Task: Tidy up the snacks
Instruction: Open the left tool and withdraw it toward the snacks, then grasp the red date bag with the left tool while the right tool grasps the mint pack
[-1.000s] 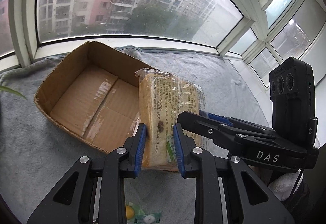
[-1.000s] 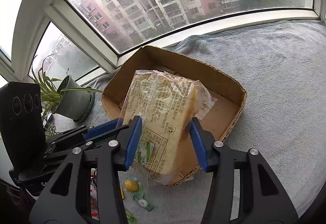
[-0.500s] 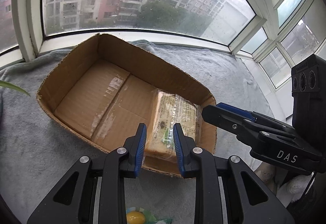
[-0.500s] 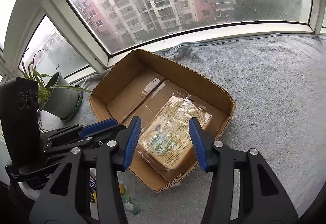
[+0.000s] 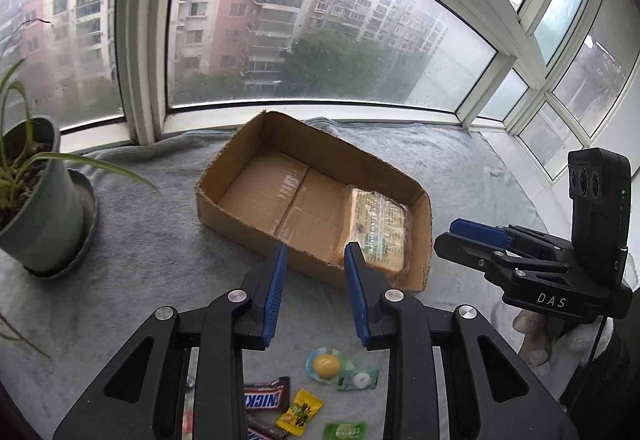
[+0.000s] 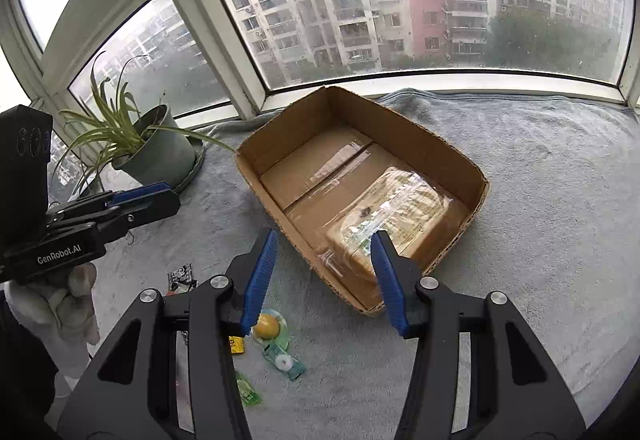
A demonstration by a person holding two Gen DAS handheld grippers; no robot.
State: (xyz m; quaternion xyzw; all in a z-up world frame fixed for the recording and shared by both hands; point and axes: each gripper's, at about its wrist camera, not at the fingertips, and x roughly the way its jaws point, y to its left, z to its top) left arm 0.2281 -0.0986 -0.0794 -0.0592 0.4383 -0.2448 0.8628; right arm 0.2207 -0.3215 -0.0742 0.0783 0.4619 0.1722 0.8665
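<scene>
"DAS" marks the right gripper (image 5: 472, 238), "GenRobot.AI" the left gripper (image 6: 156, 196), "SNICKERS" a candy bar (image 5: 266, 398).

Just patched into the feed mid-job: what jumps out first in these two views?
The open cardboard box sits mid-frame on the grey blanket, with one clear-wrapped bread pack lying flat at its near right end. Both tools, left and right, are open and empty just short of the box. Small loose sweets, including a Snickers bar and a yellow candy, lie on the blanket beneath them.

I see the bread pack (image 5: 376, 228) in the box's (image 5: 240, 218) right end, loose sweets (image 5: 326, 362) before the box, potted plant (image 5: 36, 216) to its left.
</scene>
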